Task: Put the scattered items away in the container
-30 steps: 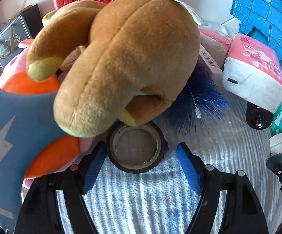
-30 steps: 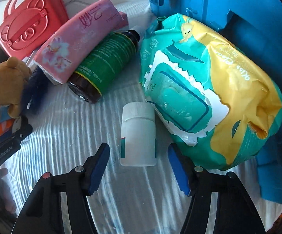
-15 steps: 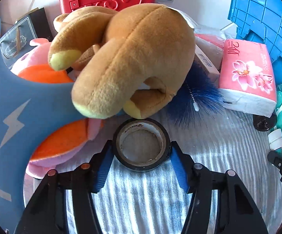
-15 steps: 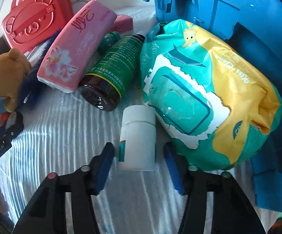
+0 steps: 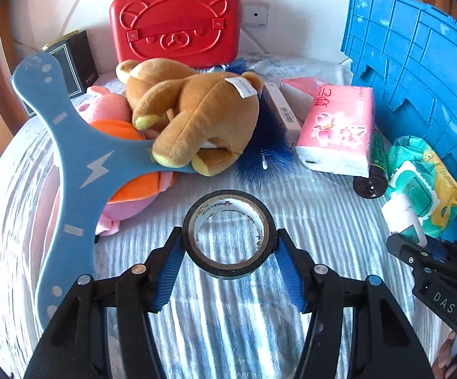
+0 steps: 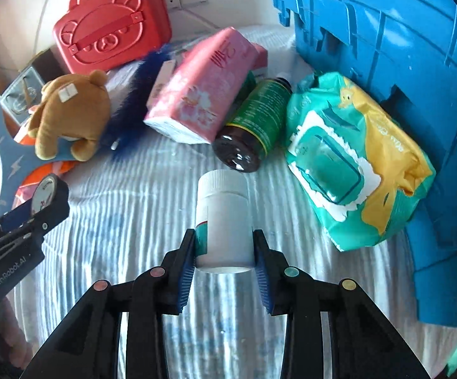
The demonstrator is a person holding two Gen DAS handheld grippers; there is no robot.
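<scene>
**Both tools loaded and lifting off the bed**

Double pickup here! The left tool [image 5: 228,252] now pinches the black tape roll [image 5: 229,234] between its blue pads, where a second ago those pads stood wide either side of it. Its jaws have just been closing, and the roll sits clamped across its outer rim, hole facing the camera. The brown teddy bear [image 5: 193,117] that filled the view a second ago now sits farther off, so the roll looks raised off the striped bedcover [image 5: 323,221].

Over on the right, same story: the right tool [image 6: 225,260] has just closed on the white pill bottle [image 6: 223,221], pads pressed on its lower body, cap pointing away. The bottle hangs clear of the green wipes pack [image 6: 348,161] it lay beside.

So two items are in hand. The blue crate [image 6: 402,47] stands at the far right, behind the wipes, and that, I judge, is where both are headed. Still waiting on the bed: the pink tissue pack [image 6: 203,91], the brown bottle [image 6: 253,126], the teddy bear.
</scene>
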